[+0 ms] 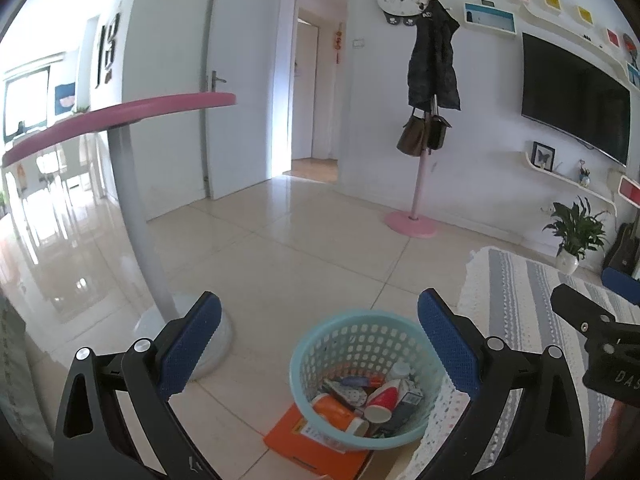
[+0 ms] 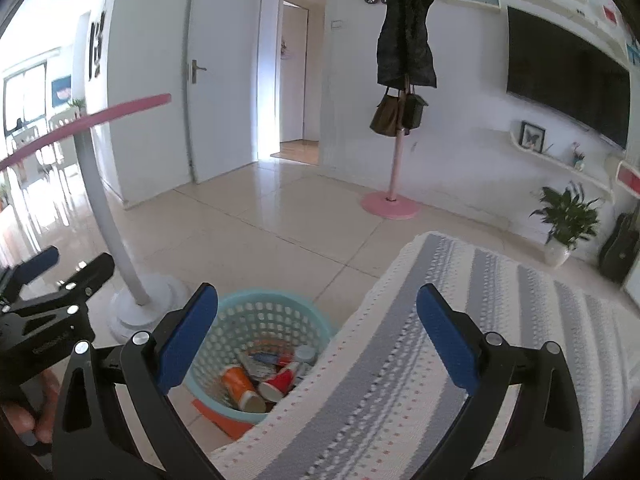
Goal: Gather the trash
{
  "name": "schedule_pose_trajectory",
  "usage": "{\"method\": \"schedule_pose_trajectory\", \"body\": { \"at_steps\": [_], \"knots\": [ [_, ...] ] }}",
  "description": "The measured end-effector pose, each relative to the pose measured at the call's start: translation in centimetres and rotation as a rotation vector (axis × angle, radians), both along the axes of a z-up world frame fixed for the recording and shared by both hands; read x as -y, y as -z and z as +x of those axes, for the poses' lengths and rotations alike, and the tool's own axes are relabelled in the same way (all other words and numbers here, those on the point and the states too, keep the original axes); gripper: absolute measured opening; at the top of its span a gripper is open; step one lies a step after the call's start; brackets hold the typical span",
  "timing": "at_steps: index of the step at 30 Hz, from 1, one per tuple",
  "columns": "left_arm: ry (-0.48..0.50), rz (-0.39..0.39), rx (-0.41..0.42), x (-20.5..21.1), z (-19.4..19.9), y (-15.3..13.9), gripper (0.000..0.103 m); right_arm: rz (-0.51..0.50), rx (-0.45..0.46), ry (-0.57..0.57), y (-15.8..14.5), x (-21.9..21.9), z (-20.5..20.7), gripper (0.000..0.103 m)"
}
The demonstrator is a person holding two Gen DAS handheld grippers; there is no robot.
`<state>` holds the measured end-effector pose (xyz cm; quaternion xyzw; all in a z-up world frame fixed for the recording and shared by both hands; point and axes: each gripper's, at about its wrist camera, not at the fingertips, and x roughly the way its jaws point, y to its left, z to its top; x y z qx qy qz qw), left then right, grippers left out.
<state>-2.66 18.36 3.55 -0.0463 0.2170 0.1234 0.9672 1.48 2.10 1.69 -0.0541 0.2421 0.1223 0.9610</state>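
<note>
A light blue perforated basket (image 1: 362, 330) stands on the floor on an orange sheet (image 1: 288, 436). It holds trash: an orange cup (image 1: 334, 410), a red cup (image 1: 382, 398), a small bottle and packets. My left gripper (image 1: 318, 344) is open and empty, above and just before the basket. My right gripper (image 2: 316, 340) is open and empty, over the edge of a striped cloth (image 2: 420, 380), with the basket (image 2: 256, 312) to its lower left. Each gripper shows at the edge of the other's view.
A pink-topped round table (image 1: 160, 106) on a white pole (image 1: 136, 220) with a round base stands left of the basket. A pink coat stand (image 1: 418, 184), a potted plant (image 1: 576, 236), a wall TV (image 1: 576, 96) and an open doorway (image 1: 316, 92) lie beyond.
</note>
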Motion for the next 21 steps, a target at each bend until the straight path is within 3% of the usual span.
{"method": "schedule_pose_trajectory", "body": {
  "at_steps": [21],
  "knots": [
    [-0.023, 0.006, -0.006, 0.0, -0.12, -0.04, 0.095, -0.013, -0.018, -0.01, 0.39, -0.08, 0.19, 0.095]
  ]
}}
